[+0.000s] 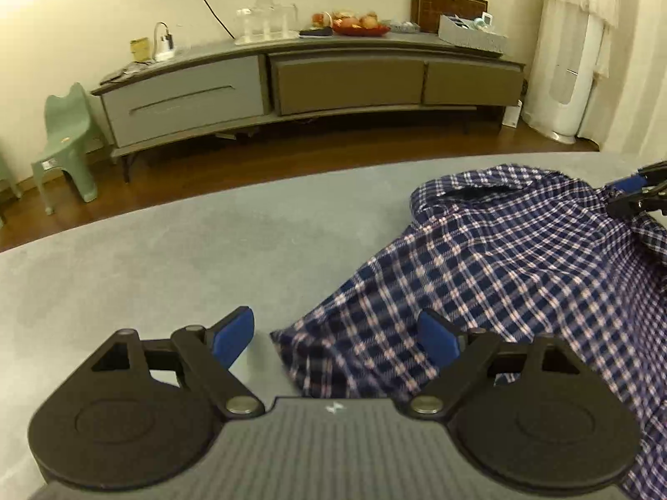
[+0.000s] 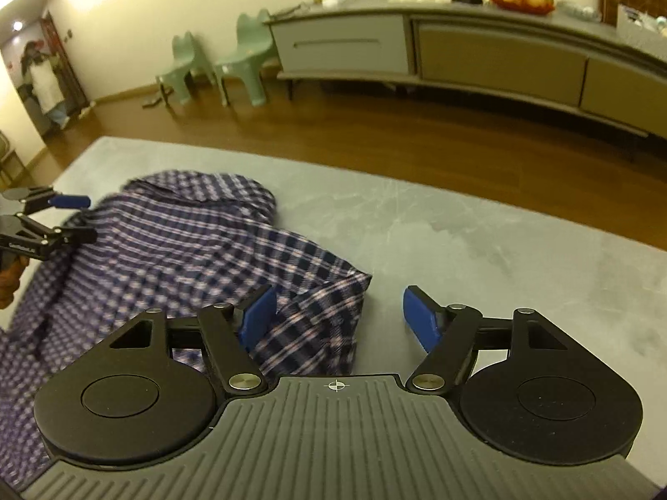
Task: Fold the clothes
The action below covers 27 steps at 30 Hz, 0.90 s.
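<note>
A navy and white plaid shirt (image 1: 512,258) lies crumpled on the grey table (image 1: 166,275). My left gripper (image 1: 335,335) is open over the shirt's near left corner; the cloth lies between its blue pads, which do not press it. In the right wrist view the same shirt (image 2: 187,250) spreads left, and my right gripper (image 2: 339,318) stands open over its right corner, the left pad (image 2: 258,318) above cloth, the right pad (image 2: 419,318) above bare table. Each gripper shows at the other view's edge: the right gripper (image 1: 638,196), the left gripper (image 2: 62,216).
A long grey TV cabinet (image 1: 333,79) with glassware and a fruit bowl (image 1: 360,25) stands across the wooden floor. Green child chairs (image 2: 216,66) stand beside it. A white curtain (image 1: 583,41) hangs at the far right. A person (image 2: 41,79) stands in a distant doorway.
</note>
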Available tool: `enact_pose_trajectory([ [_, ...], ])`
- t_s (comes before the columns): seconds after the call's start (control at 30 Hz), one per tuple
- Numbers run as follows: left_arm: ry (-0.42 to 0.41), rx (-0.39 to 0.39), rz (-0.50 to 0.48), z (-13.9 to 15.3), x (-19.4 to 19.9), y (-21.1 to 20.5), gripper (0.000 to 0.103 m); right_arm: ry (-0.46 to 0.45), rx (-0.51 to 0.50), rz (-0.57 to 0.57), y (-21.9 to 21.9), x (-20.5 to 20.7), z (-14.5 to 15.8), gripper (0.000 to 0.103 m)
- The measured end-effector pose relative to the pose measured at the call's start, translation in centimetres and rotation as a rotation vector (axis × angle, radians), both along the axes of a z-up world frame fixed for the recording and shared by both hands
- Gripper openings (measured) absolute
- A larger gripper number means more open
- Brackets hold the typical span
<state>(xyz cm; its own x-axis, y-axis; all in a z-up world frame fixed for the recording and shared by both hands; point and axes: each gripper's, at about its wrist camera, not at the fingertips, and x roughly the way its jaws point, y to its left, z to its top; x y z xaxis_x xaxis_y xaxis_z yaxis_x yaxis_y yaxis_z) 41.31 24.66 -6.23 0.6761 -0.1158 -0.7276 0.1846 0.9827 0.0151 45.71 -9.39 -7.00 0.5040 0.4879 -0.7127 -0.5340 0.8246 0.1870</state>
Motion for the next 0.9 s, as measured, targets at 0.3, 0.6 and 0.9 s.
enact_pose_trajectory([
  [0.3,-0.088,-0.021,-0.073,2.6,-1.3,-2.3,0.003,-0.106,0.014,0.08,0.3,-3.2,3.3,0.005],
  [0.6,-0.235,-0.139,-0.208,7.4,-26.6,-4.1,0.009,-0.298,0.029,0.19,-5.6,-26.1,7.2,0.007],
  [0.9,-0.084,-0.442,0.135,4.6,-35.5,-2.2,0.054,-0.062,0.001,-0.085,-9.6,-33.4,4.0,0.037],
])
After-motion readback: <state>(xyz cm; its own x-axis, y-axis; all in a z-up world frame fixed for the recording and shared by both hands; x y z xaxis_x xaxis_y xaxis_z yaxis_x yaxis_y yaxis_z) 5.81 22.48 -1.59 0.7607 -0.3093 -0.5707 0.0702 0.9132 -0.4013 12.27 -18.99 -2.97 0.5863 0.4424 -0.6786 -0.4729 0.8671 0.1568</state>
